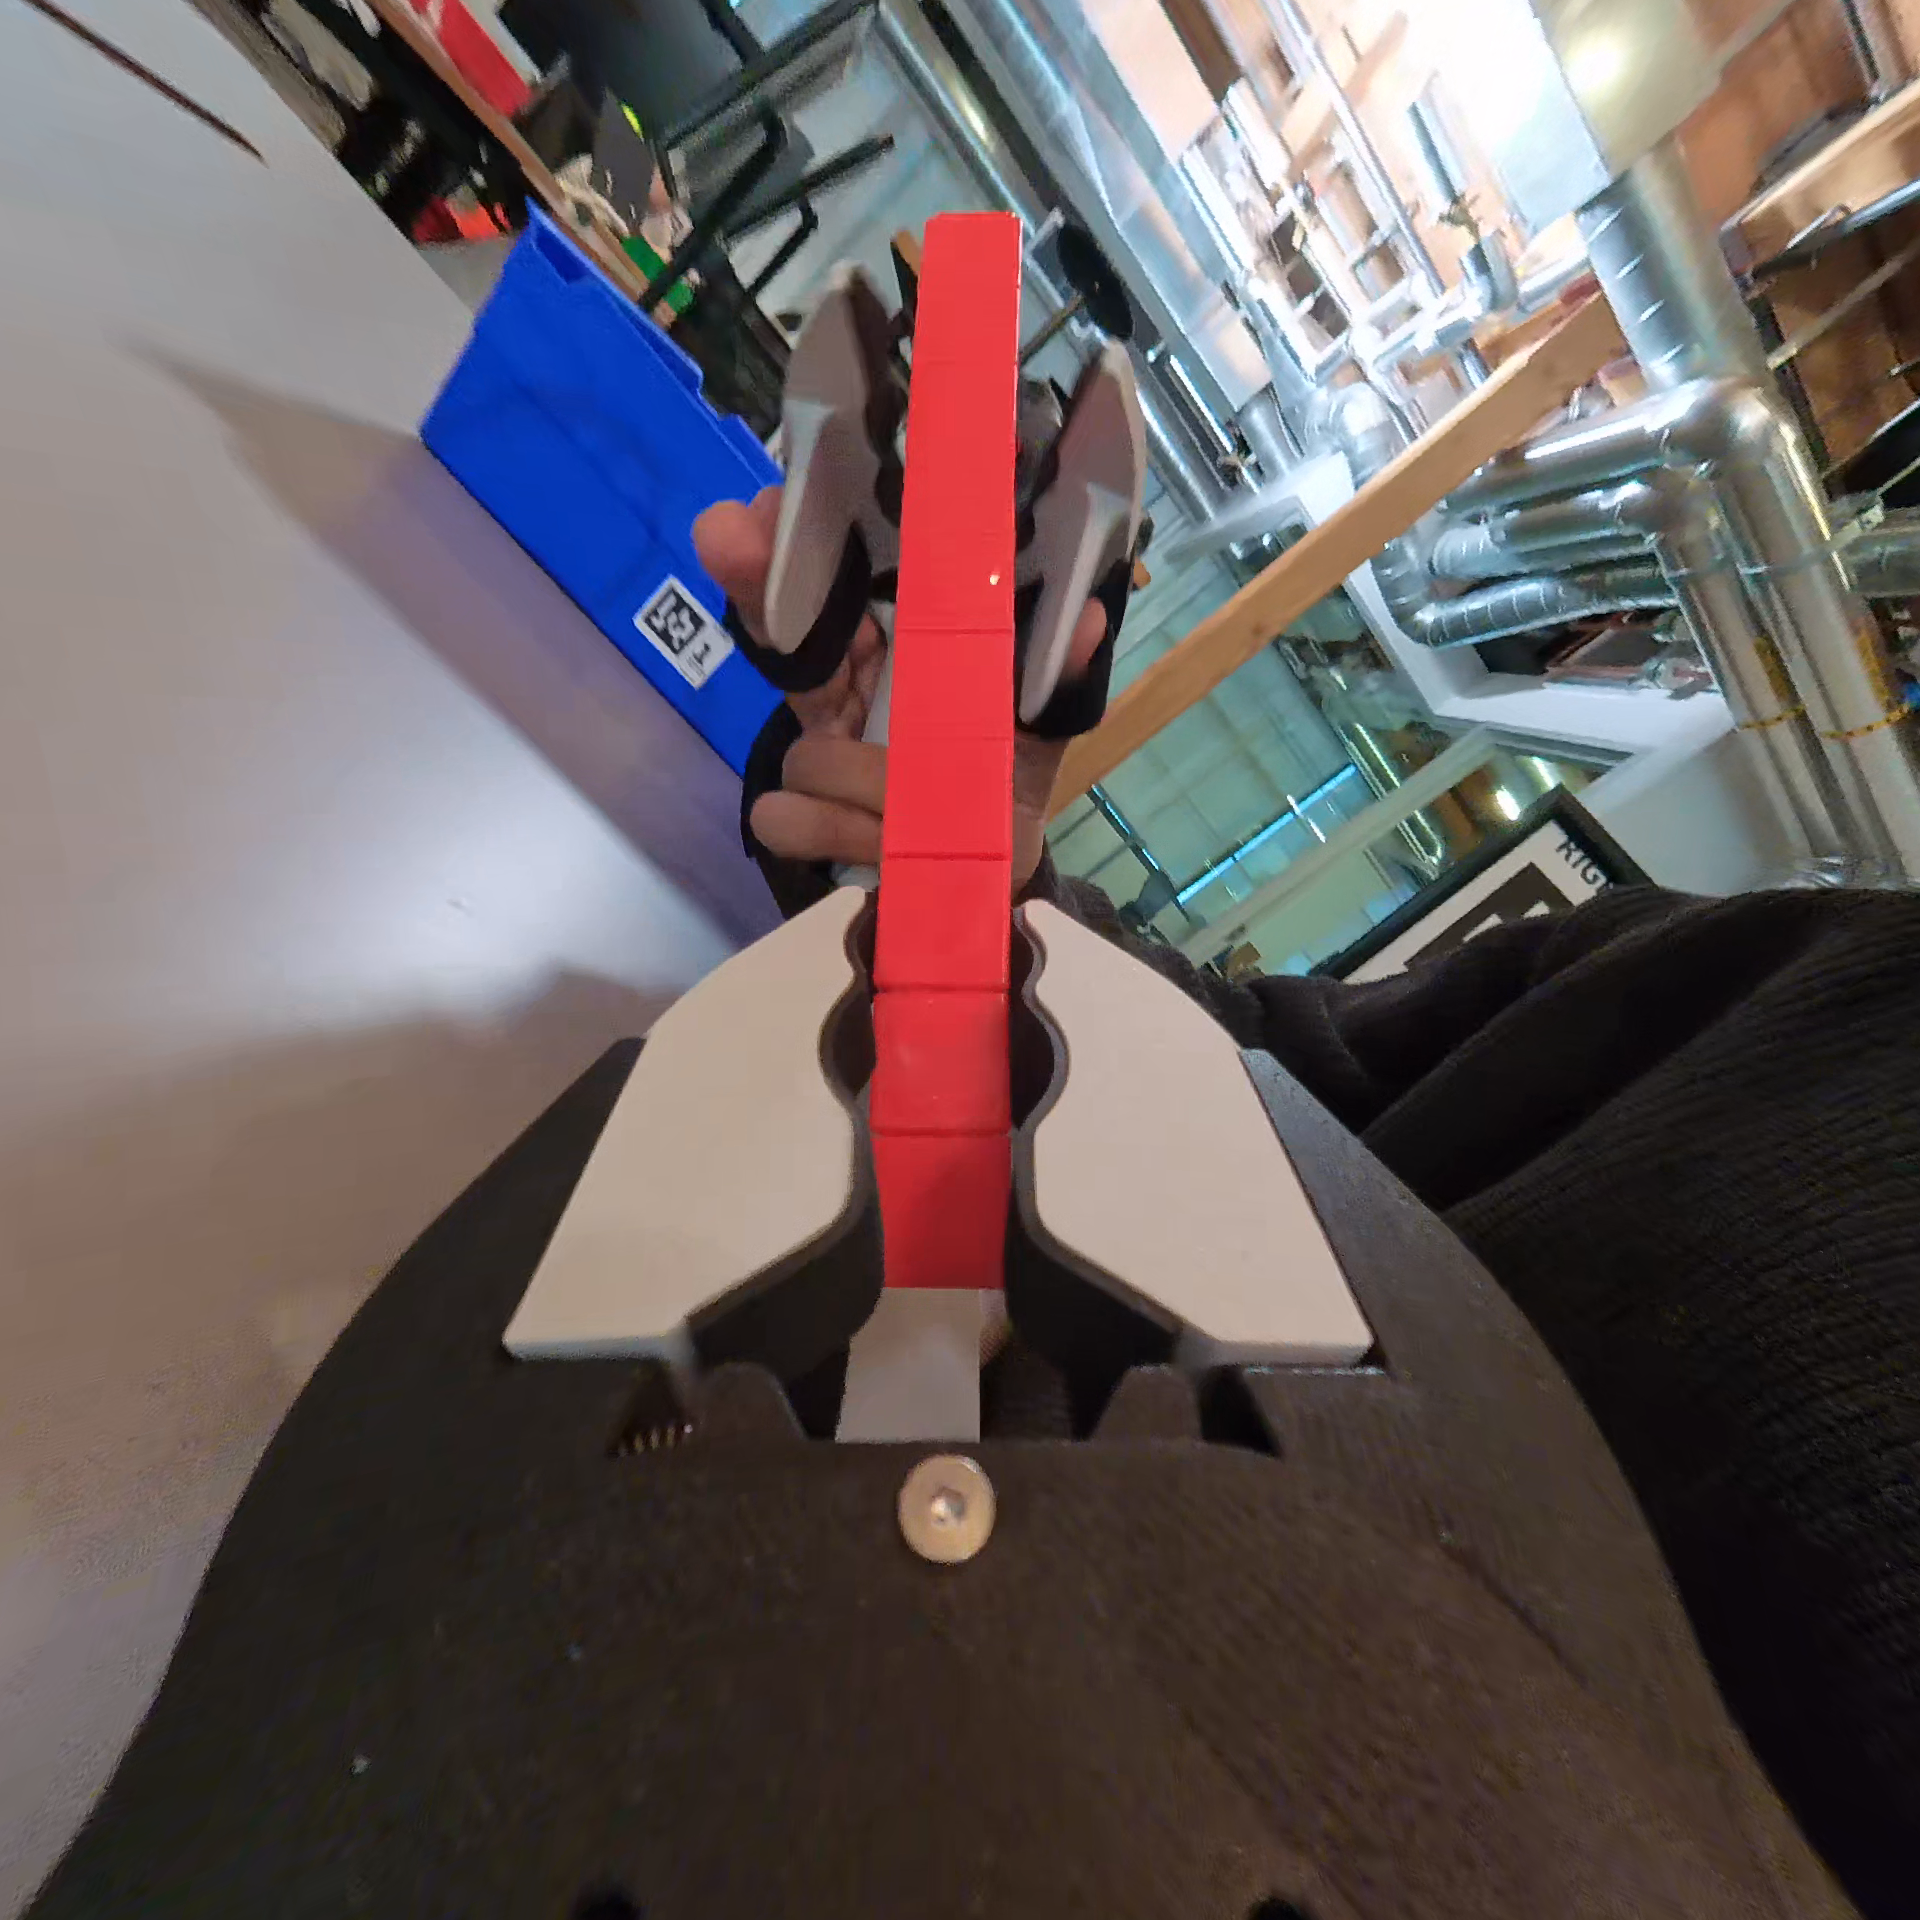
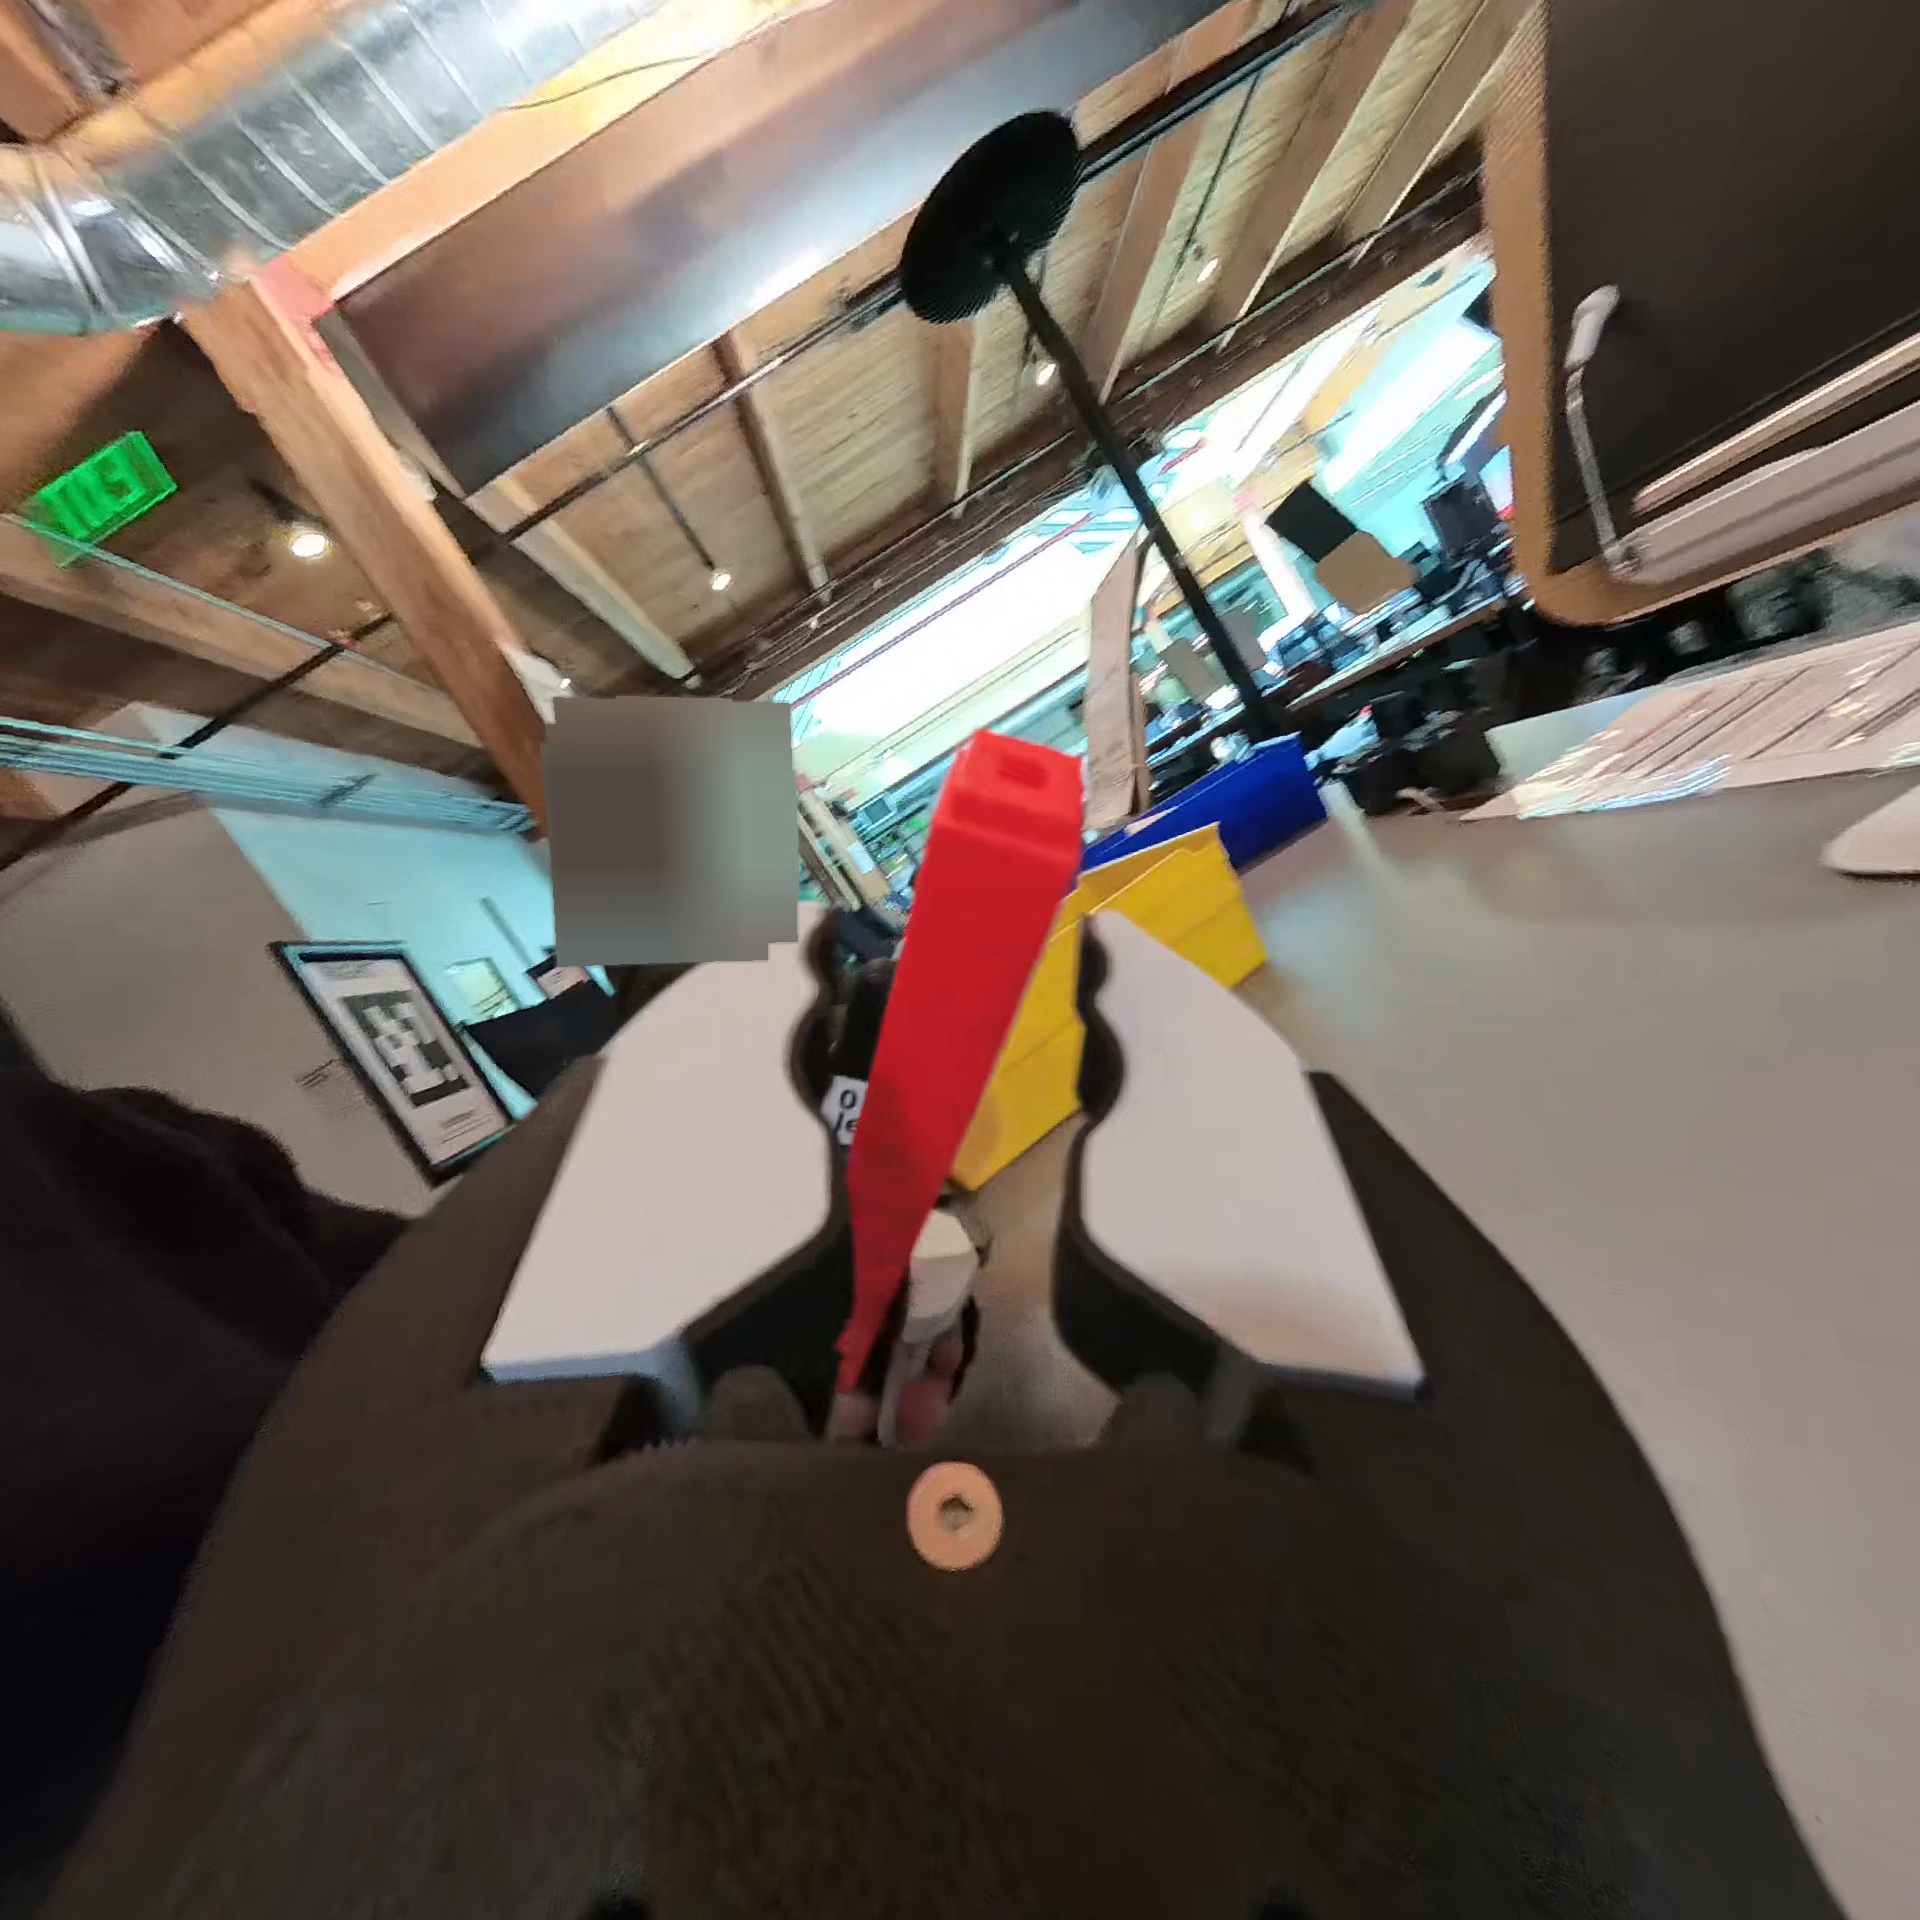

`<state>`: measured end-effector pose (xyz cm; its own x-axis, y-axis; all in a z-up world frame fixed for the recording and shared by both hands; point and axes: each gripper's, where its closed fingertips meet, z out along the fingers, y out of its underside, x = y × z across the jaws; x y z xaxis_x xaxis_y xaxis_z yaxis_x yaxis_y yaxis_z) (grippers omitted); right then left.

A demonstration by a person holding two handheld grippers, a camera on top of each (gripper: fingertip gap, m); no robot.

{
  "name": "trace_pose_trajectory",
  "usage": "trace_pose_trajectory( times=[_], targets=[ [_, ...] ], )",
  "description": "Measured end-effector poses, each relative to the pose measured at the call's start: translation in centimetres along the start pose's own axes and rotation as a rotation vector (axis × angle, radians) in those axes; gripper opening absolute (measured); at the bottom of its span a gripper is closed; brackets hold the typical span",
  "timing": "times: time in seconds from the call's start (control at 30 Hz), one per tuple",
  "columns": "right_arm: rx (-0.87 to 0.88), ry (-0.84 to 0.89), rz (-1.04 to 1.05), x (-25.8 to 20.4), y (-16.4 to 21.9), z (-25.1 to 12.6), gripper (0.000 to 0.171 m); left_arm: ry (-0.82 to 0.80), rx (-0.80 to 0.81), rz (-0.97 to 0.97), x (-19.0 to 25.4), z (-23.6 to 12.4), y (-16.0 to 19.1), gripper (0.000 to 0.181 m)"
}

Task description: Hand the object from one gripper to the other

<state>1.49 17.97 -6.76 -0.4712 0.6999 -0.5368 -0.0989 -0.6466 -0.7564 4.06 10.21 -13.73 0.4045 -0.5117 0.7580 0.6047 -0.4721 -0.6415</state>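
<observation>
A long red stick of joined cubes (image 1: 951, 582) is clamped near its base between the grey fingers of my left gripper (image 1: 940, 925), which is shut on it. The stick points away from that camera. My right gripper (image 1: 982, 322) shows farther off in the left wrist view, held by a hand, with one finger on each side of the stick's far part. In the right wrist view the red stick (image 2: 997, 831) passes slantwise between the spread fingers of my right gripper (image 2: 961, 935), which is open. Gaps show on both sides of the stick.
A blue bin (image 1: 582, 436) with a square marker stands on the white table (image 1: 208, 623). A yellow bin (image 2: 1174, 914) and a blue bin (image 2: 1247, 790) stand behind the stick. A black sleeve (image 1: 1662, 1143) fills the right side. About 11 cm separates my left fingertips from my right.
</observation>
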Motion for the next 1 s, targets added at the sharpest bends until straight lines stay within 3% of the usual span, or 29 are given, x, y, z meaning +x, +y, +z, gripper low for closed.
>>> trace_pose_trajectory(
  times=[0.03, 0.13, 0.33, 0.43, 0.53, 0.63, 0.77, 0.93, 1.0],
  targets=[
    [-0.032, -0.003, 0.004, -0.1, 0.5, 0.1, 0.026, 0.004, -0.020, -0.007, 0.0, 0.3, 0.6, 0.023],
    [-0.072, 0.007, 0.019, -0.1, 1.0, 0.2, 0.026, 0.005, -0.073, -0.011, -0.1, 0.8, 1.6, 0.023],
    [-0.109, 0.038, 0.042, 0.6, 1.4, 0.1, 0.023, -0.035, -0.133, 0.027, -0.6, 0.7, 1.9, 0.088],
    [-0.129, 0.025, 0.086, 0.7, 1.7, 0.1, 0.023, -0.085, -0.159, 0.126, -1.1, 0.1, 1.5, 0.099],
    [-0.145, 0.021, 0.115, 0.7, 2.0, 0.2, 0.023, -0.178, -0.136, 0.230, -2.1, -0.8, 0.4, 0.098],
    [-0.167, 0.111, 0.070, 1.7, 2.4, 0.2, 0.023, -0.293, -0.116, 0.323, -3.0, -1.2, -0.2, 0.083],
    [-0.216, 0.287, -0.013, 2.8, 3.2, 0.5, 0.023, -0.400, -0.249, 0.451, -3.5, -0.6, 1.6, 0.061],
    [-0.195, 0.376, -0.012, 1.6, 3.6, 1.3, 0.023, -0.626, -0.379, 0.675, -5.0, -0.5, 2.8, 0.060],
    [-0.186, 0.405, -0.029, 1.0, 3.8, 1.6, 0.023, -0.642, -0.388, 0.724, -4.7, -0.3, 2.8, 0.050]
  ],
)
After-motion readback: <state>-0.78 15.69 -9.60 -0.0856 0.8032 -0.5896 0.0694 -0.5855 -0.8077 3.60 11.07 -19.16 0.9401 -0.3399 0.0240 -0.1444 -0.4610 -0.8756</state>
